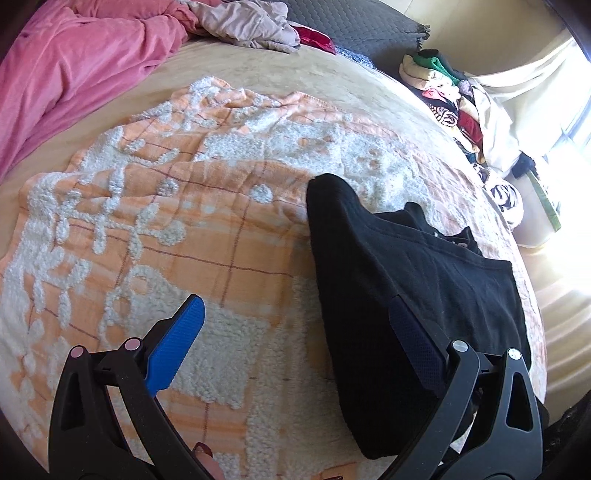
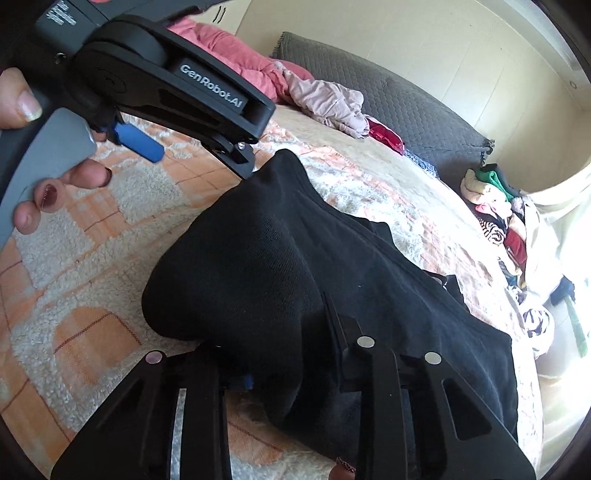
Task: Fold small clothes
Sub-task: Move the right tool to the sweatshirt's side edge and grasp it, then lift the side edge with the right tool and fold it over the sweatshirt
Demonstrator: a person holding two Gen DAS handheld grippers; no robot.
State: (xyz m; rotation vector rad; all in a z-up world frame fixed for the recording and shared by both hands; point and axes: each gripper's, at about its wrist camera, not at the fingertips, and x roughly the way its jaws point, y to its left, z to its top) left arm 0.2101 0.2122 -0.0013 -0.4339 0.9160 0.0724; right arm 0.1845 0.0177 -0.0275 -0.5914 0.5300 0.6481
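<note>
A black garment [image 1: 388, 273] lies bunched on the right part of an orange-and-white blanket [image 1: 166, 229] on the bed. My left gripper [image 1: 295, 332] is open wide over the blanket. Its blue left finger [image 1: 181, 343] is clear of the cloth, and its right finger [image 1: 413, 347] rests against the garment's near edge. In the right wrist view the black garment [image 2: 280, 258] is draped over my right gripper [image 2: 280, 363], whose jaws are pinched on a fold of it with the fingertips hidden. The left gripper [image 2: 192, 155], held by a hand [image 2: 44, 192], hovers at the garment's far left corner.
A pink duvet [image 1: 74, 74] and a beige garment [image 1: 243, 22] lie at the bed's far end beside a grey pillow [image 1: 354, 26] and a red cloth [image 1: 316, 38]. A pile of mixed clothes [image 1: 454, 103] sits along the right edge, where the bed drops to the floor.
</note>
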